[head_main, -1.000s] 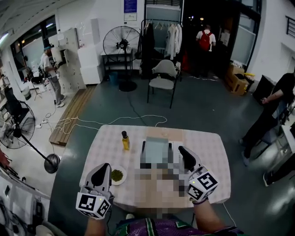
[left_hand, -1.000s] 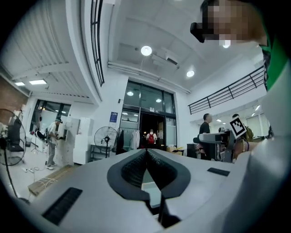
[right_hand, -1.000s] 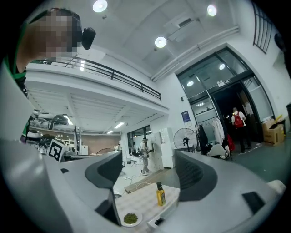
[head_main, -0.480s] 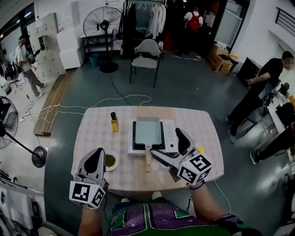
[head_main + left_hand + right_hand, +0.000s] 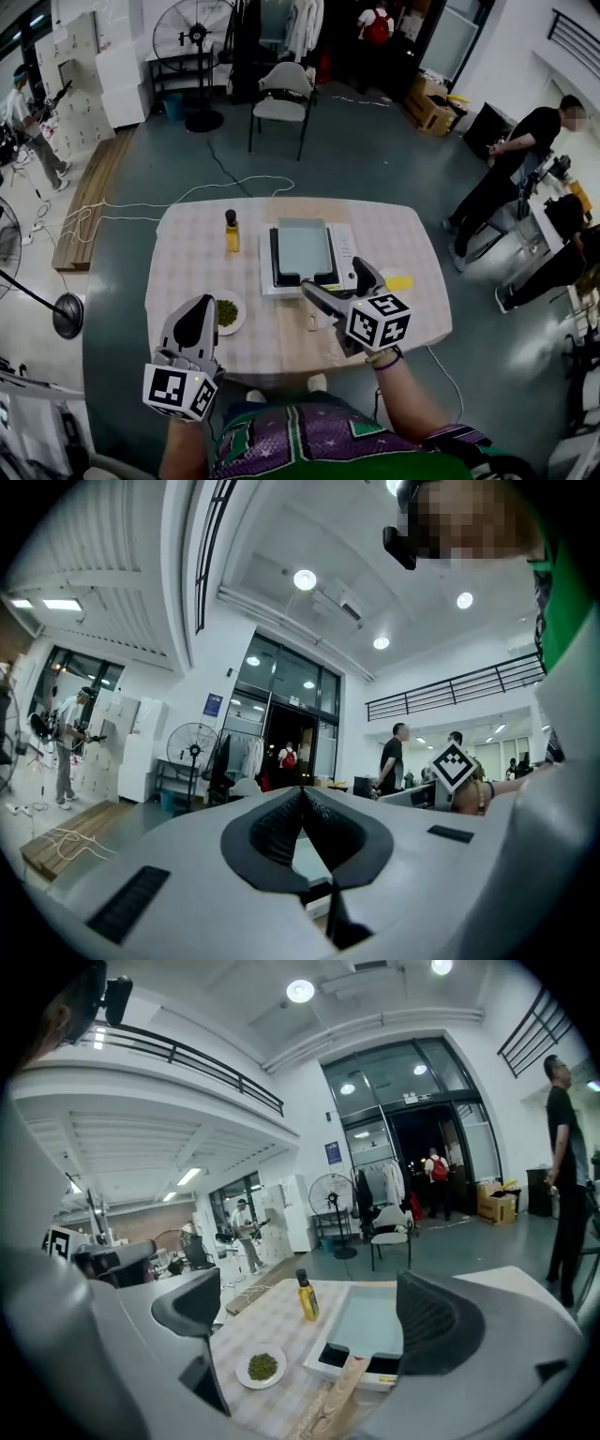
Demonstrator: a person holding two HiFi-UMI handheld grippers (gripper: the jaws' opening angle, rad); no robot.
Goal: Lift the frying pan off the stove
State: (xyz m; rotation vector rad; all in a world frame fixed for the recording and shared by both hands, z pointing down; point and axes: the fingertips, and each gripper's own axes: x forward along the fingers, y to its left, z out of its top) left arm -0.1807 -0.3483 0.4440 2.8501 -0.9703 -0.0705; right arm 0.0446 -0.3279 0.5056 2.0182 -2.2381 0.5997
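Note:
A rectangular grey frying pan [image 5: 300, 248] sits on a white stove [image 5: 344, 255] in the middle of the table. Its wooden handle [image 5: 339, 1389] points toward me. My right gripper [image 5: 336, 279] hovers just above the handle end with its jaws spread wide and nothing between the pads. In the right gripper view the pan [image 5: 369, 1322] and handle lie ahead between the two fingers [image 5: 437, 1322]. My left gripper [image 5: 197, 309] stays at the front left of the table, shut and empty, beside the small plate. Its pads [image 5: 302, 819] meet in the left gripper view.
A yellow oil bottle [image 5: 231, 232] stands left of the stove. A white plate of green bits [image 5: 226, 315] lies near the left gripper. A yellow item [image 5: 398, 281] lies right of the stove. A chair [image 5: 281, 98], a fan and people stand beyond the table [image 5: 187, 253].
The right gripper's jaws have gone from partly closed to wide open, and it has come over the pan handle. The head view has shifted; the left gripper has barely moved.

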